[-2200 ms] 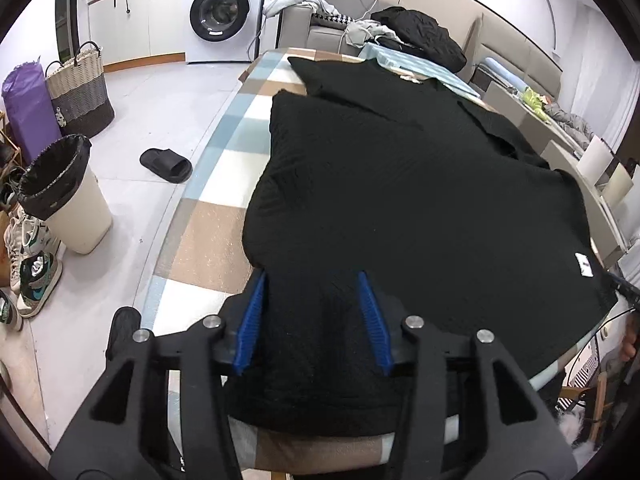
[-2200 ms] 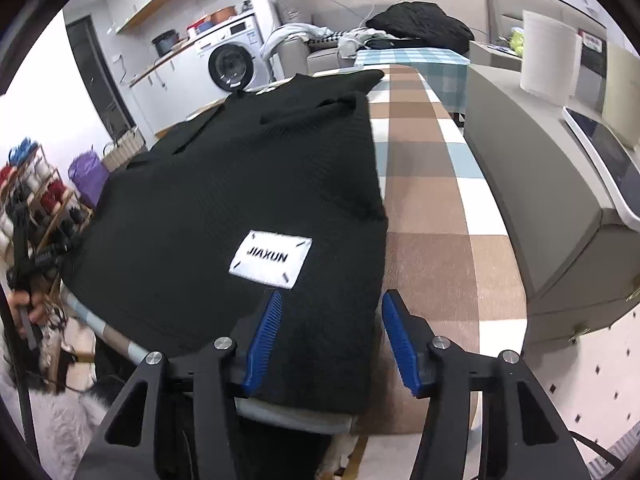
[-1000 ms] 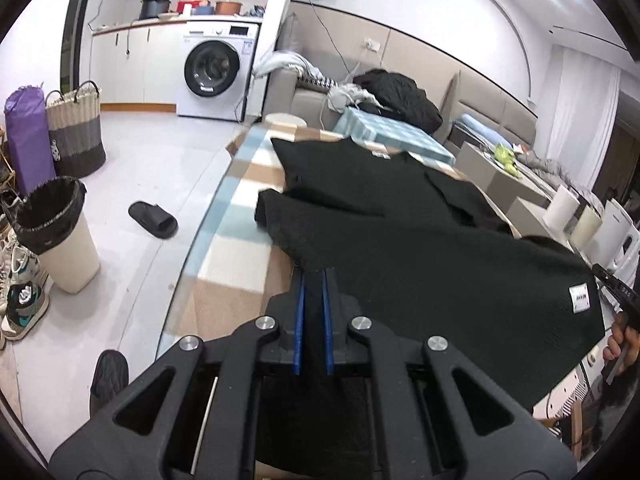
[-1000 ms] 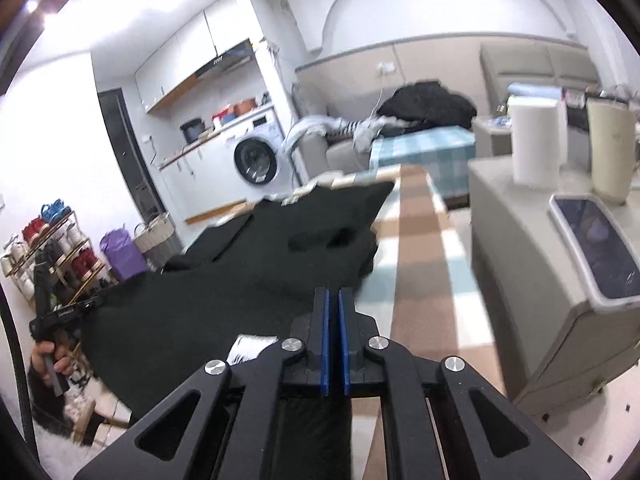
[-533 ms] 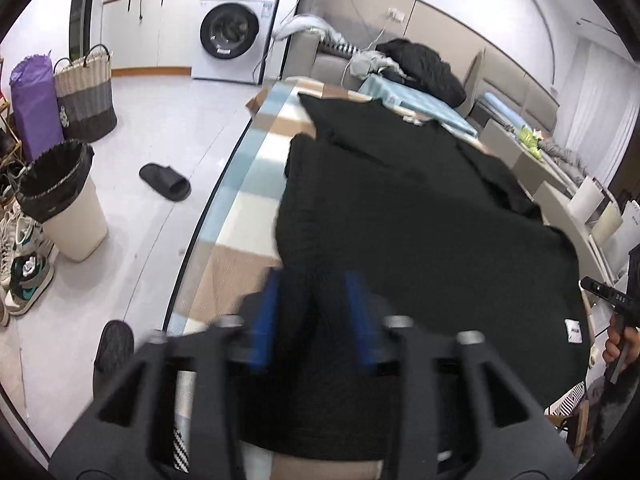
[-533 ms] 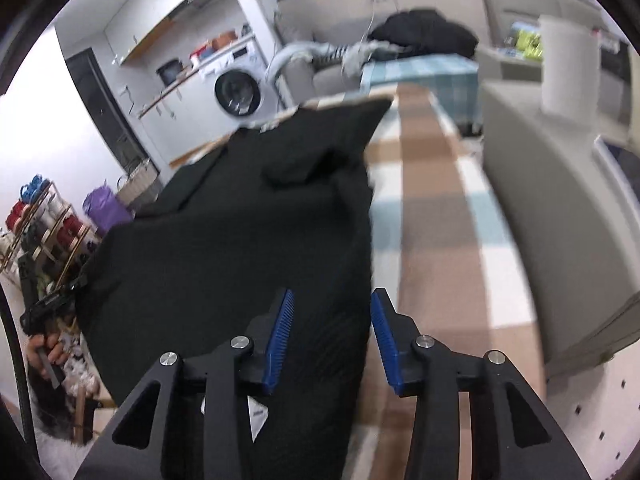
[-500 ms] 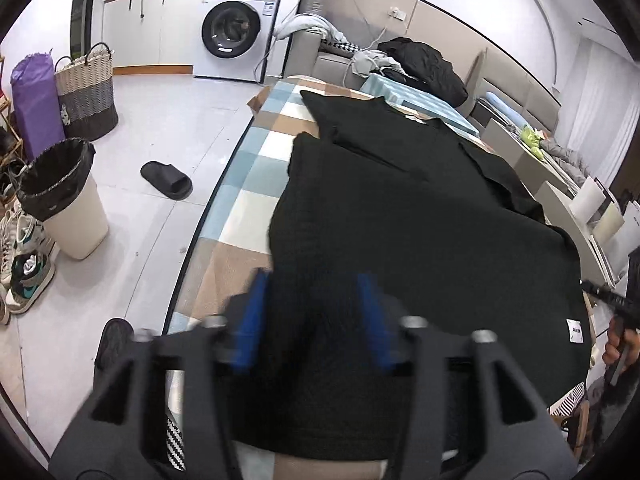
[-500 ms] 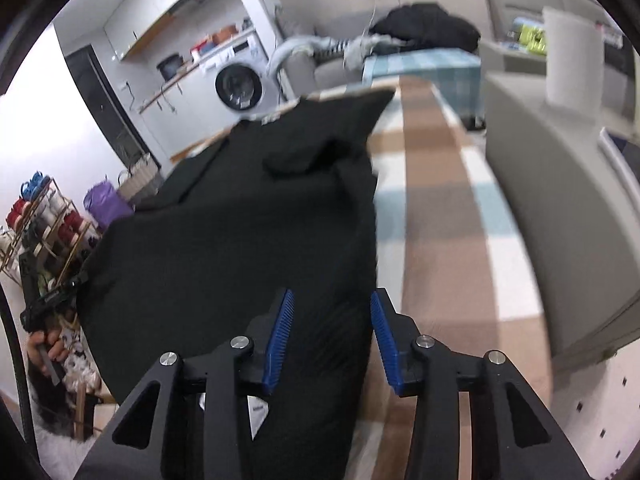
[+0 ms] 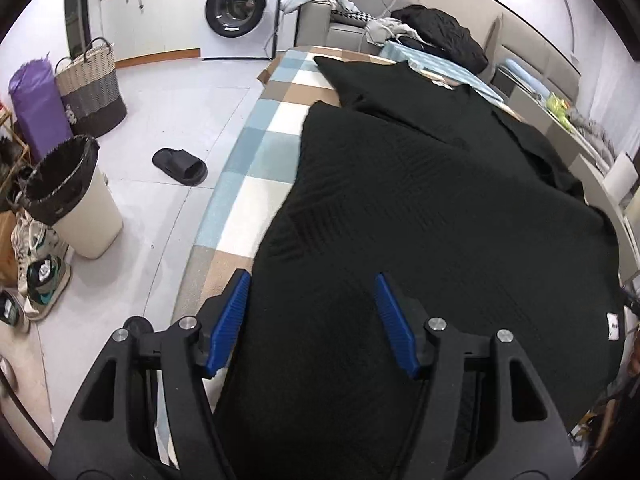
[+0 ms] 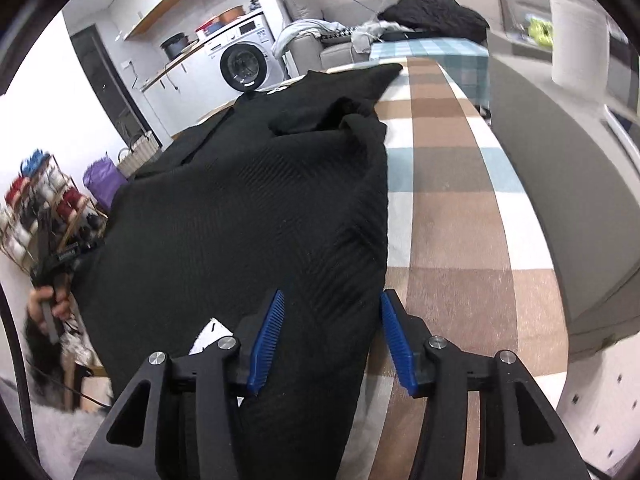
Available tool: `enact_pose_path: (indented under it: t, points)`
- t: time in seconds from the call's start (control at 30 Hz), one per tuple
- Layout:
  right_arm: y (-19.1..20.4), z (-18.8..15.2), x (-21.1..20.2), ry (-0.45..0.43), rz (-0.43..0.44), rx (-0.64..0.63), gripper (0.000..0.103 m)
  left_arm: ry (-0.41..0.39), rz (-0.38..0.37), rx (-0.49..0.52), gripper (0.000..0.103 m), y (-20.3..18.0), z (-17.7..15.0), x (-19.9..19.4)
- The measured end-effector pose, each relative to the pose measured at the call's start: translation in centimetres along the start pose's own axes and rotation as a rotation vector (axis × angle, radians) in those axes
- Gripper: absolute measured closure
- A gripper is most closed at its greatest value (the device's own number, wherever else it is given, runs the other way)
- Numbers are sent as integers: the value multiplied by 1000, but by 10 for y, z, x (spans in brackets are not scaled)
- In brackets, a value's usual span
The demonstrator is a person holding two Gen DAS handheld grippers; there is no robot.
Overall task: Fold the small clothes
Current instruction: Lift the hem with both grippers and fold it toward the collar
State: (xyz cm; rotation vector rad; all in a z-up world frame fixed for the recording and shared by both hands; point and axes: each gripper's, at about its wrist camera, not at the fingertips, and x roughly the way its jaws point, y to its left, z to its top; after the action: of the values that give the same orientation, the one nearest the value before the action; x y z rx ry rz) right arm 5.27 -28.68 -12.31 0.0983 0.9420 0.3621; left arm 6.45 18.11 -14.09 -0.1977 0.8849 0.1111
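A black knitted garment [image 9: 420,208] lies spread over the checked table cover [image 9: 256,152]. My left gripper [image 9: 311,276] hangs low over its near left hem. Its jaws are opening, the cloth lies between the blue pads [image 9: 230,320], and they do not press it. In the right wrist view the garment [image 10: 248,208] shows its right edge and a white label [image 10: 208,336]. My right gripper [image 10: 332,296] straddles that edge with its jaws opening and the pads off the cloth.
A lined bin [image 9: 76,200], a black slipper [image 9: 180,166], a woven basket [image 9: 90,88] and a washing machine [image 9: 236,8] stand on the floor to the left. A grey cabinet [image 10: 560,184] with a paper roll [image 10: 576,40] flanks the table's right side.
Both grippers were shut on the raised hem a second ago. They have sunk toward the table and let go, and the garment has dropped flat.
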Motion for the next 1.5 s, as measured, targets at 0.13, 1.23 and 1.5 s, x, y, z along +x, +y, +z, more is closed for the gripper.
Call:
enact_pose_path:
  t: [0.13, 1.23, 1.5]
  points:
    - [5, 2, 8, -18, -31, -33, 72, -9, -17, 15, 91, -5, 3, 4]
    - [6, 162, -1, -401, -135, 62, 101, -285, -97, -83, 100, -4, 128, -19]
    - [-11, 188, 42, -309, -234, 135, 101, -176, -30, -116, 100, 9, 138, 31]
